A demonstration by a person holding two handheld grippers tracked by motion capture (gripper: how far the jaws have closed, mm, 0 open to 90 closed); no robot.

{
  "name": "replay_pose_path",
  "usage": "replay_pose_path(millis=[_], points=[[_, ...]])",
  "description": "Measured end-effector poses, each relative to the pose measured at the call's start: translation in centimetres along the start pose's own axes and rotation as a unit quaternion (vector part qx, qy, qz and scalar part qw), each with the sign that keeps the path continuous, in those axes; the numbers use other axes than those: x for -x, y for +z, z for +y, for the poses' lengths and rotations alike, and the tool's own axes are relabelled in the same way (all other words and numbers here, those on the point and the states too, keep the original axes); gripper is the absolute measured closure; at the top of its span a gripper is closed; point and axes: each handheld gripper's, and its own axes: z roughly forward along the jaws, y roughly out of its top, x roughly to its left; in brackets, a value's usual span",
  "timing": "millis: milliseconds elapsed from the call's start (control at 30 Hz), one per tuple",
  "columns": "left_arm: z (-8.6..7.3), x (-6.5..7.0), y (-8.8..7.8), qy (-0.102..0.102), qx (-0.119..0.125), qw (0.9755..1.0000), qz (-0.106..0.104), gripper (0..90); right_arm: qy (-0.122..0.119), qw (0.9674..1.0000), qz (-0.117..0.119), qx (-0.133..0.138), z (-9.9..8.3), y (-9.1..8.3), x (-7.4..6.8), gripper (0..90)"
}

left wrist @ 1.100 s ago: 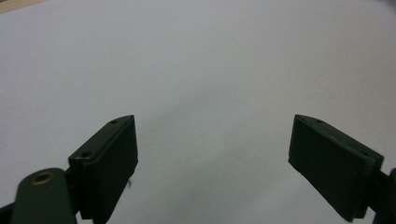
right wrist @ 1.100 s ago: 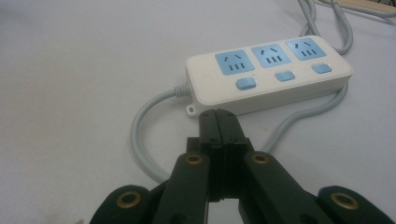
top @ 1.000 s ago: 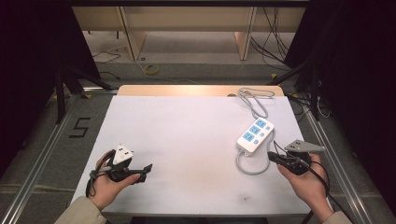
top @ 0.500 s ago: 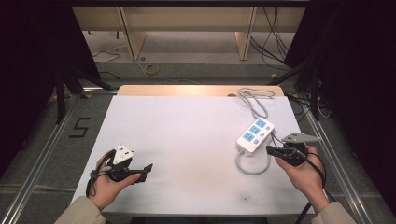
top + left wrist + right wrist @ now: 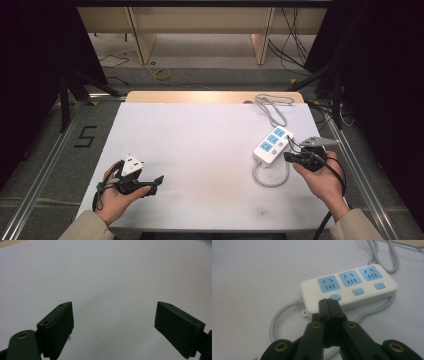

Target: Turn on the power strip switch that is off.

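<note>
A white power strip [image 5: 272, 145] with three blue sockets lies at the right of the white table [image 5: 200, 145]. Its grey cable [image 5: 272, 107] coils at the far edge and loops around its near end. My right gripper [image 5: 288, 157] is shut with nothing in it, tips at the strip's near end. In the right gripper view the closed tips [image 5: 329, 303] sit just before the power strip [image 5: 352, 287], at the blue switch [image 5: 335, 297] below its left socket. My left gripper [image 5: 153, 184] rests low at the near left. Its jaws [image 5: 113, 322] stand wide open over bare table.
The table's wooden far edge [image 5: 200, 96] shows beyond the white sheet. Metal rails [image 5: 45, 165] run along both sides on the floor. The cable loop [image 5: 279, 317] lies left of my right gripper's tips.
My right hand has moved forward and a little left, bringing its shut jaws up to the power strip's near end. The left hand has stayed put.
</note>
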Motion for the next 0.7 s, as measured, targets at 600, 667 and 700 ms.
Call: replay_pose_path(millis=[600,667,700], points=[[0.1,0.2,0.1,0.002,-0.002,1.0000,-0.001,15.4,0.009,0.9999,-0.006,-0.007,1.0,0.6,0.5,90.0],[0.1,0.2,0.1,0.002,-0.002,1.0000,-0.002,15.4,0.009,0.9999,-0.006,-0.007,1.2,0.6,0.5,90.0],[0.1,0.2,0.1,0.002,-0.002,1.0000,-0.002,15.4,0.010,0.9999,-0.007,-0.007,1.2,0.7,0.6,90.0]])
